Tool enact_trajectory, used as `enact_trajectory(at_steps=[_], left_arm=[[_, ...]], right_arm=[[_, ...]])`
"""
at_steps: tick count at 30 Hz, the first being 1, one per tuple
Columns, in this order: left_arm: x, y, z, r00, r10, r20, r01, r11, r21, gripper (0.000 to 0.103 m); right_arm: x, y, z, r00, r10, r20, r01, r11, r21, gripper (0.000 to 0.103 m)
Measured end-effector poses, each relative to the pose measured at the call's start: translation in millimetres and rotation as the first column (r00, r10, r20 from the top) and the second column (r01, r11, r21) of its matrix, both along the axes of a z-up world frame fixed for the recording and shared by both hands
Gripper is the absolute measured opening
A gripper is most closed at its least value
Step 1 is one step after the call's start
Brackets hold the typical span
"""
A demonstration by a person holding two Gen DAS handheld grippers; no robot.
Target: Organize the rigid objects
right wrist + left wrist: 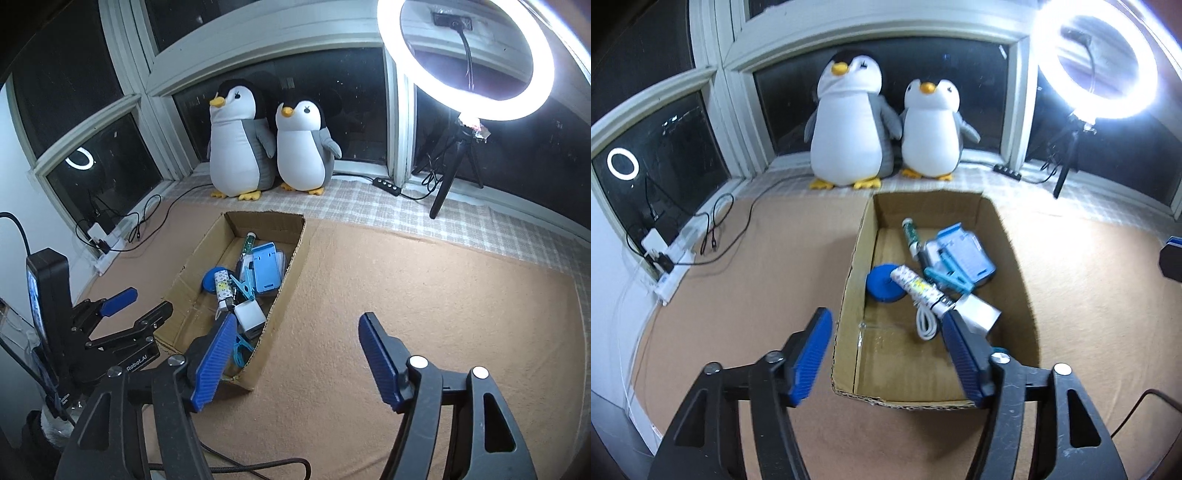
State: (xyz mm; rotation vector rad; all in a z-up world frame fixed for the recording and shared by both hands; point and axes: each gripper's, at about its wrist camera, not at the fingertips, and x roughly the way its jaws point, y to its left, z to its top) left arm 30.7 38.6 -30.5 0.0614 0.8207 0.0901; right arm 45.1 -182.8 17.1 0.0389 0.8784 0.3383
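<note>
An open cardboard box [849, 280] [291, 258] sits on the tan mat. Inside lie a blue round lid [882, 282], a patterned tube [919, 290], a white charger block [980, 314] with a white cable [925, 321], teal clips [947, 278], a light blue case [967, 251] and a green tube [909, 232]. My left gripper [886, 332] is open and empty above the box's near end; it also shows in the right wrist view [140, 299]. My right gripper [295, 332] is open and empty, to the right of the box.
Two plush penguins [882, 125] stand on the sill behind the box. A ring light on a tripod [465, 59] stands at the back right. A power strip and cables [676, 258] lie at the left wall.
</note>
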Motion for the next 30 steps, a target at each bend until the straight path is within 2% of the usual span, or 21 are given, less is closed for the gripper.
enact_trajectory(at_steps=[2, 6, 9, 12, 18, 30], left_arm=[[-3, -2, 6, 1.000, -0.006, 0.010, 0.006, 1.000, 0.003, 0.068], [-10, -5, 18, 0.999, -0.016, 0.028, 0.016, 1.000, -0.010, 0.080], [-16, -8, 27, 0.999, -0.020, 0.048, 0.020, 1.000, -0.006, 0.084], [-21, -12, 34, 0.997, -0.024, 0.070, 0.024, 1.000, 0.000, 0.090], [-28, -15, 47, 0.996, -0.021, 0.091, 0.021, 1.000, -0.007, 0.094], [-35, -14, 61, 0.993, -0.018, 0.115, 0.021, 1.000, -0.023, 0.096]], right_arm=[[-4, 0, 3, 1.000, -0.005, 0.018, 0.005, 1.000, -0.008, 0.070], [-11, 2, 6, 0.999, -0.006, 0.044, 0.007, 1.000, -0.020, 0.073], [-18, 2, 6, 0.997, -0.019, 0.070, 0.021, 1.000, -0.023, 0.079], [-21, 0, 6, 0.996, -0.040, 0.082, 0.041, 0.999, -0.004, 0.080], [-25, -2, 2, 0.992, -0.087, 0.094, 0.087, 0.996, 0.008, 0.080], [-30, 0, 13, 0.990, -0.076, 0.120, 0.075, 0.997, 0.011, 0.080]])
